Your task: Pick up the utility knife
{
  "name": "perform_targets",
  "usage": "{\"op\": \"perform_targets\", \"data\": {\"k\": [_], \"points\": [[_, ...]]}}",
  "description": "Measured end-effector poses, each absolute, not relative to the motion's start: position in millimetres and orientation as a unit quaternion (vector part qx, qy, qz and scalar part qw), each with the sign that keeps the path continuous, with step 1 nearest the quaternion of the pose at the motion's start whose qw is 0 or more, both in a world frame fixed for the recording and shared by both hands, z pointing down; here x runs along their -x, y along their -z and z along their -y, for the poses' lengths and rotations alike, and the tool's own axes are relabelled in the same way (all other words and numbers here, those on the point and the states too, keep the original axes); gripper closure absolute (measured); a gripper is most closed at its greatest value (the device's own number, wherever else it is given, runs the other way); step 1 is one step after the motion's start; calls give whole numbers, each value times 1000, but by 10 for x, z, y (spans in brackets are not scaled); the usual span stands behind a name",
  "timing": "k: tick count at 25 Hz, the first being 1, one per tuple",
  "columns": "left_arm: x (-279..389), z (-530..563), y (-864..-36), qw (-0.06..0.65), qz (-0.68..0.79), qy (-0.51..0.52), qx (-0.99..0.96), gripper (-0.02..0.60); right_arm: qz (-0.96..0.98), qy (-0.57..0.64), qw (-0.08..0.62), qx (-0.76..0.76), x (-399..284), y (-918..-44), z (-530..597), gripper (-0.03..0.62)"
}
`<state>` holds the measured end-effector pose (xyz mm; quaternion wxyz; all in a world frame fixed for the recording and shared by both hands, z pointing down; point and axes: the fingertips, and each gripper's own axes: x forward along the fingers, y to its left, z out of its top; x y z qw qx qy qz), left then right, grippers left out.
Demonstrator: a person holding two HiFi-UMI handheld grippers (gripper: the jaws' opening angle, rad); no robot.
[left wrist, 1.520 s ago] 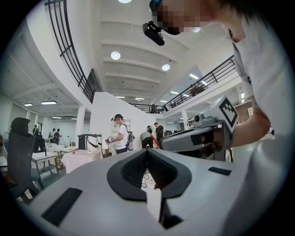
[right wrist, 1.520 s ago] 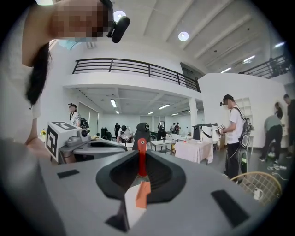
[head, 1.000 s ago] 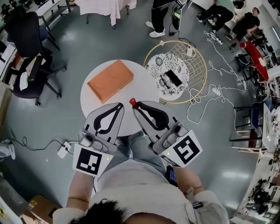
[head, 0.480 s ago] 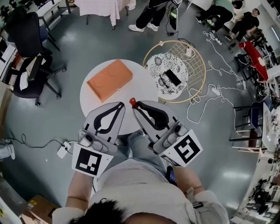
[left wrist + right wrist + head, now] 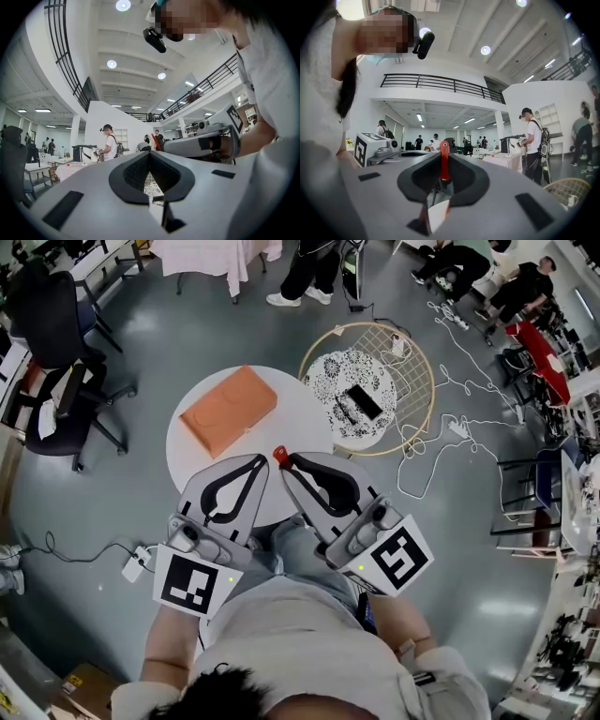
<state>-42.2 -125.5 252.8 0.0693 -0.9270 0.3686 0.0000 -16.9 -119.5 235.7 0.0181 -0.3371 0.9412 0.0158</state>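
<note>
The utility knife (image 5: 278, 455) is red, and only its end shows past my right gripper's tips; in the right gripper view the red knife (image 5: 445, 164) stands upright, clamped between the jaws. My right gripper (image 5: 285, 461) is shut on it and held above the near edge of the round white table (image 5: 302, 420). My left gripper (image 5: 262, 461) is beside it at the same height, jaws closed with nothing between them (image 5: 150, 154). Both grippers point away from the person's body.
An orange flat box (image 5: 228, 411) lies on the table's left half. To the right stands a round gold wire frame (image 5: 424, 395) around a patterned disc with a black phone (image 5: 364, 403). Office chairs (image 5: 58, 352) stand left, cables (image 5: 450, 390) trail right, people stand beyond.
Both grippers keep their pose, the right still clamped on the knife. The head camera has shifted slightly, and the people at the far side have walked leftwards.
</note>
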Motion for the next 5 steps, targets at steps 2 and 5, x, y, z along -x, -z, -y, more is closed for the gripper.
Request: {"op": "perform_targets", "data": {"k": [2, 5], "points": [[417, 1257, -2525, 71, -367, -1, 927, 571, -941, -18, 17, 339, 166, -2357, 1195, 543], [421, 1264, -2525, 72, -365, -2, 928, 571, -940, -20, 15, 340, 177, -2359, 1198, 543]]}}
